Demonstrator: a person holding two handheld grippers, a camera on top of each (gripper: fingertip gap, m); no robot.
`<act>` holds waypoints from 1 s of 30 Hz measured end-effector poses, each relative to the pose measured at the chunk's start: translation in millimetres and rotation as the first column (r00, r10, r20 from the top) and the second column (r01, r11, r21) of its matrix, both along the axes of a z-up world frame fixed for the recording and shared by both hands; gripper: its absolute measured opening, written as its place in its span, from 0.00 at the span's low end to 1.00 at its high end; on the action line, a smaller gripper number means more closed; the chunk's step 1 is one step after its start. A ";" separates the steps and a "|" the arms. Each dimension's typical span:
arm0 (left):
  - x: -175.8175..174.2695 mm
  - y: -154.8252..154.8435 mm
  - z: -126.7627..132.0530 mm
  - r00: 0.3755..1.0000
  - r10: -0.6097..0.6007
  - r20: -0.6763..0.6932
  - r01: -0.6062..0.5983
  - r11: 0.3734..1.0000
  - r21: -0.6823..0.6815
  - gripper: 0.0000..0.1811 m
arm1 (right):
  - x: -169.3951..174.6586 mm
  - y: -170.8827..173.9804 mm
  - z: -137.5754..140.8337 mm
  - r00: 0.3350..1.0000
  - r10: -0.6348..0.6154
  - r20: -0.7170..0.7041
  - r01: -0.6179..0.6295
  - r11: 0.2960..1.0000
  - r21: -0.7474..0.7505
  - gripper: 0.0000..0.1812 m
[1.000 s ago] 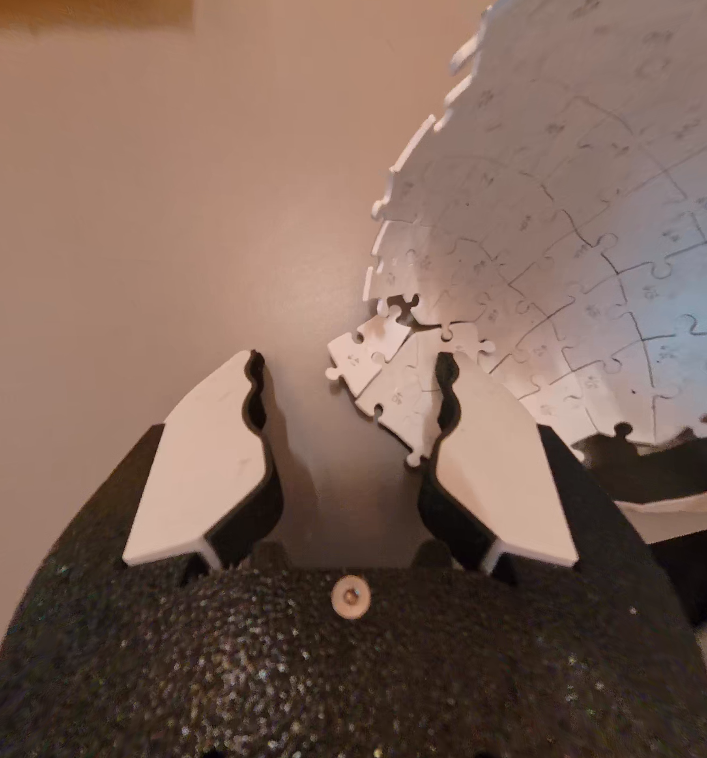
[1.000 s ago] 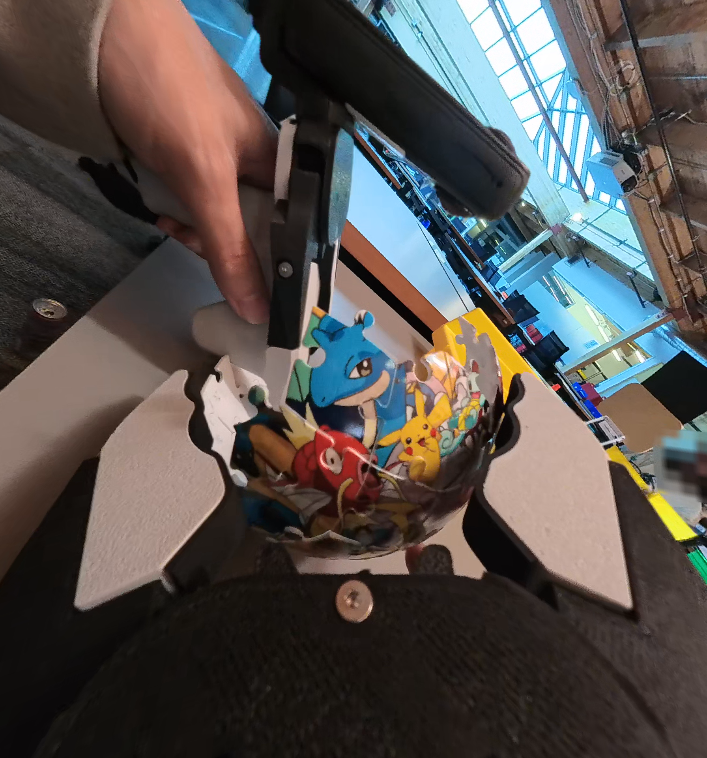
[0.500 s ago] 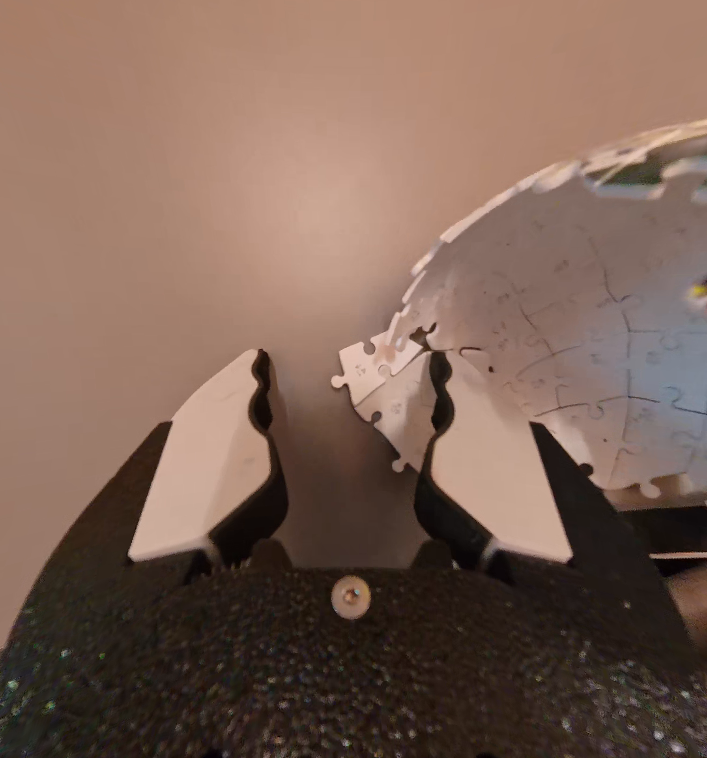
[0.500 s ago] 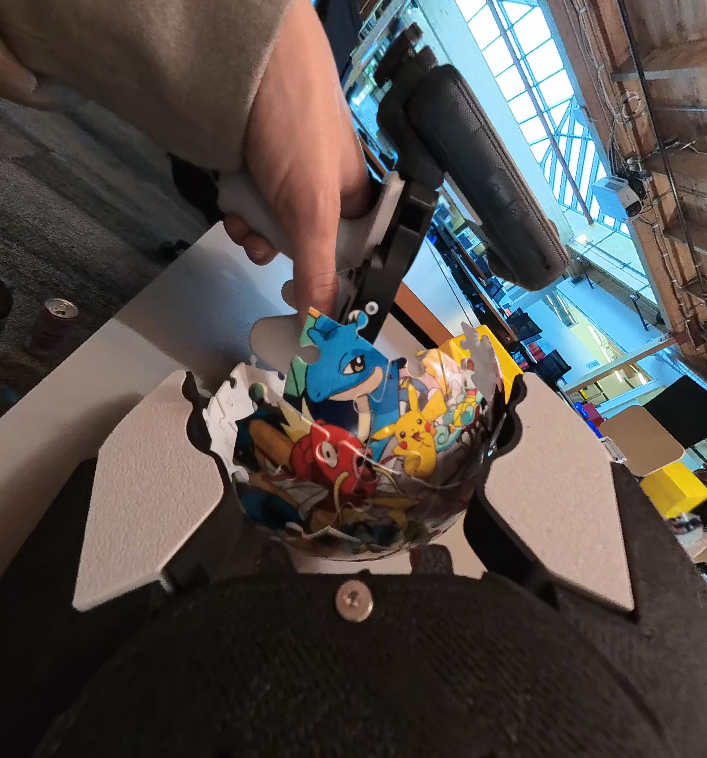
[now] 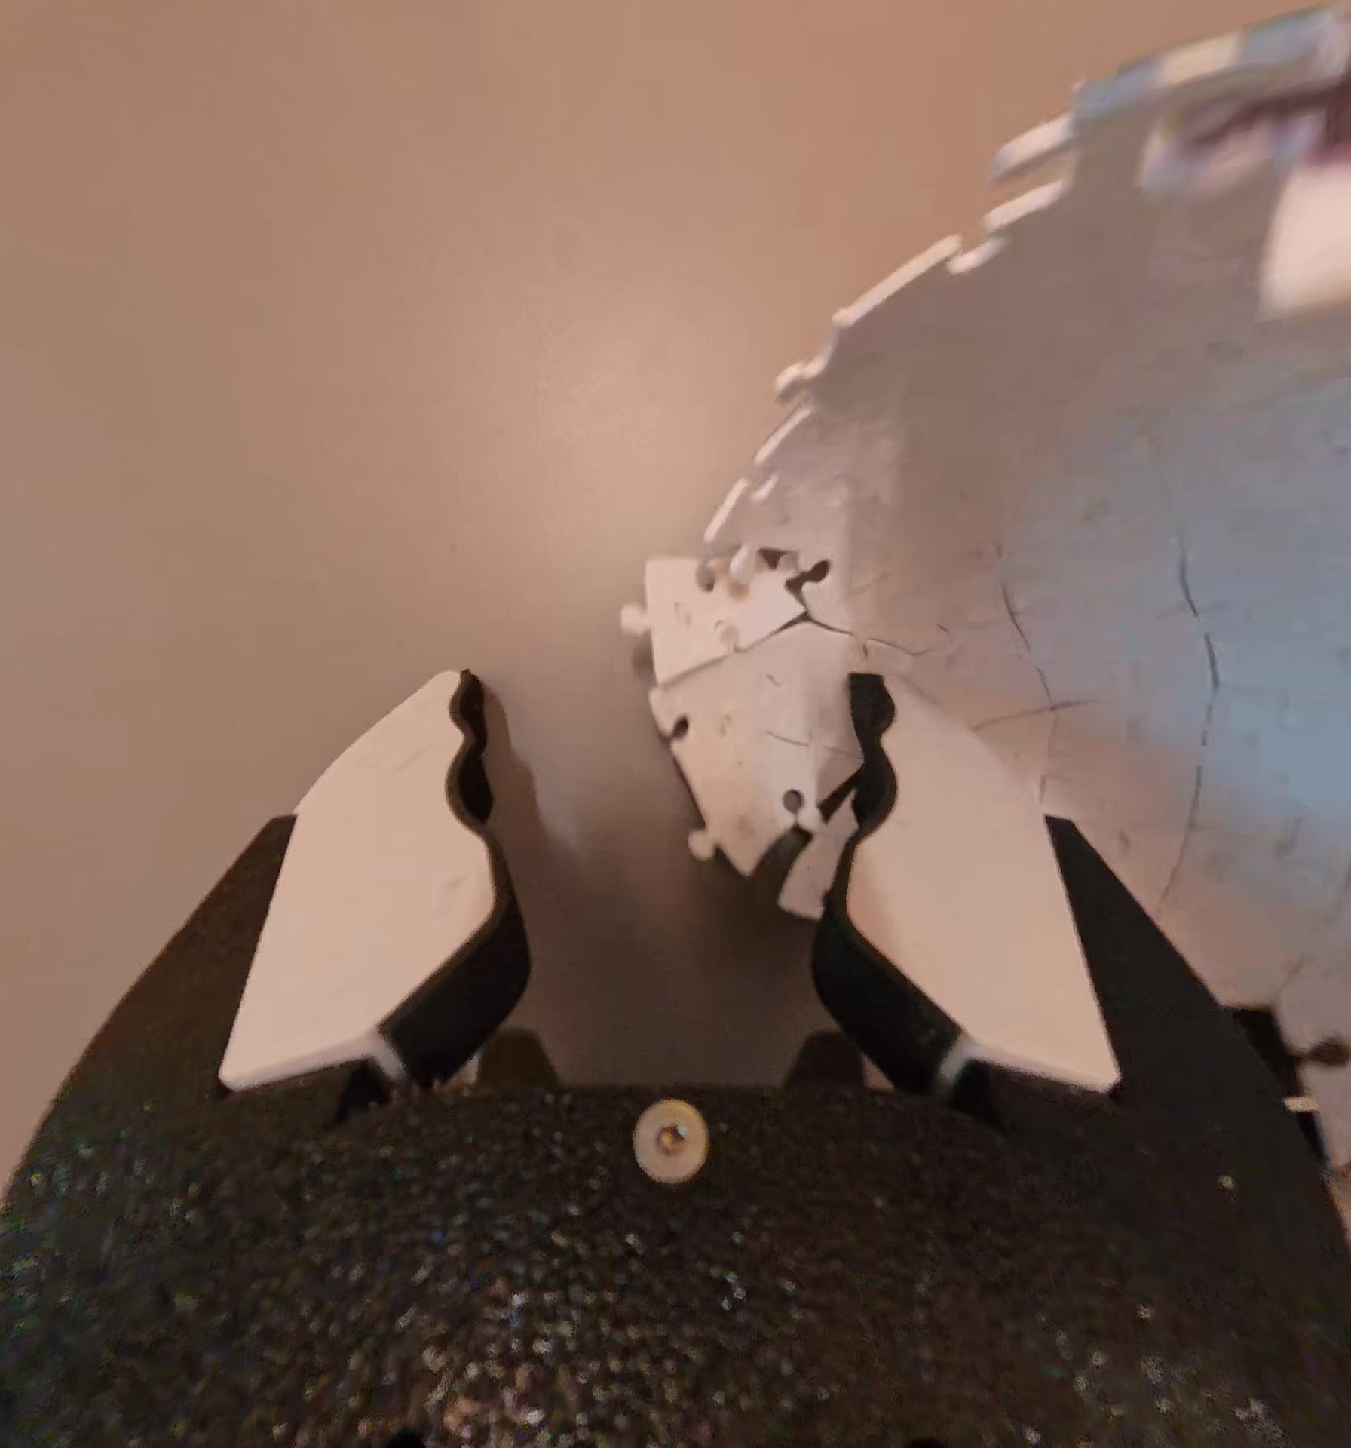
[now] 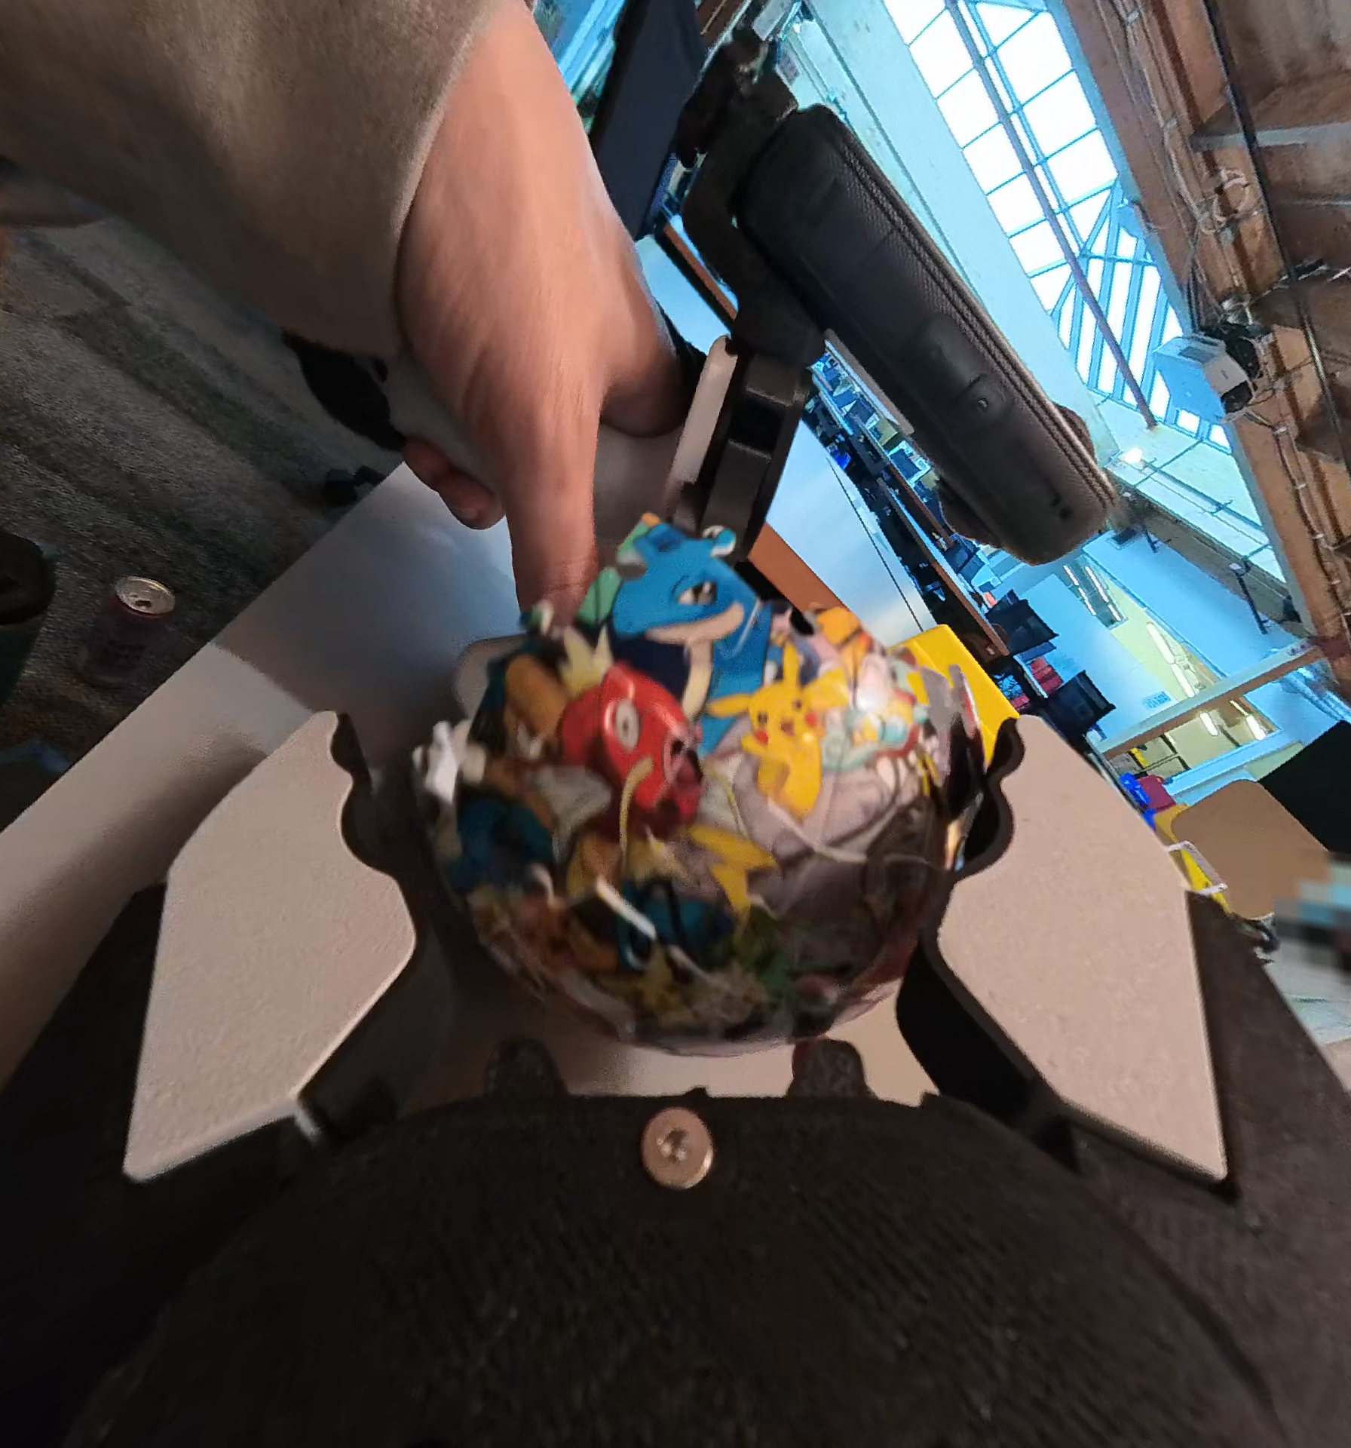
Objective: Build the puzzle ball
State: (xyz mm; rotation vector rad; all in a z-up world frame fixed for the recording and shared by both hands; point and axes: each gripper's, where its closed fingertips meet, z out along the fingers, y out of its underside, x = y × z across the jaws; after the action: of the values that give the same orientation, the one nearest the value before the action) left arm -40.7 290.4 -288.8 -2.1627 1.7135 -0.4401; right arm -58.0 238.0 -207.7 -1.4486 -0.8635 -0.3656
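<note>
Left wrist view: left gripper (image 5: pixel 661 689) spread wide, nothing clamped; its right finger (image 5: pixel 962 885) touches the puzzle ball (image 5: pixel 1087 588), seen only from its blank white inner side. Loosely seated pieces (image 5: pixel 743 705) stick out at the shell's edge, between the fingers. Plain tan table (image 5: pixel 265 352) behind.

Right wrist view: the printed cartoon outside shows here. Right gripper (image 6: pixel 676 752) cradles the half-built ball (image 6: pixel 696 807), a finger on each side, over the white table (image 6: pixel 328 619). A hand (image 6: pixel 516 345) holds the other gripper at the ball's rim. A can (image 6: pixel 128 627) stands on the floor.

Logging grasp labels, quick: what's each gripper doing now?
Left gripper: open, holding nothing.
Right gripper: closed on the puzzle ball.
</note>
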 end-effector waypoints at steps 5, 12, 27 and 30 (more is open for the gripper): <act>0.5 0.0 -0.1 1.000 0.017 -0.006 -0.017 1.000 0.001 0.50 | 0.2 -6.0 0.7 0.998 0.054 -0.037 -0.054 0.998 -0.019 0.81; 0.9 0.2 0.0 1.000 0.002 -0.012 -0.002 1.000 -0.001 0.50 | 10.9 -25.1 6.9 0.977 0.136 -0.163 -0.146 0.988 -0.057 0.76; 2.1 1.4 -0.5 0.999 -0.020 -0.040 0.020 1.000 -0.006 0.51 | 29.2 -13.1 -12.1 0.999 -0.037 -0.032 0.033 0.993 -0.110 0.71; 1.9 1.4 -0.6 0.998 -0.038 -0.041 0.038 0.999 -0.008 0.52 | 29.0 -11.0 -10.9 0.999 -0.045 -0.031 0.042 0.994 -0.098 0.70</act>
State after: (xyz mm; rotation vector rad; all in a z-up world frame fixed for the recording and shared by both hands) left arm -38.7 291.8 -289.3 -2.1621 1.7802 -0.4147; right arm -28.9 226.9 -218.6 -1.5614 -0.8341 -0.3353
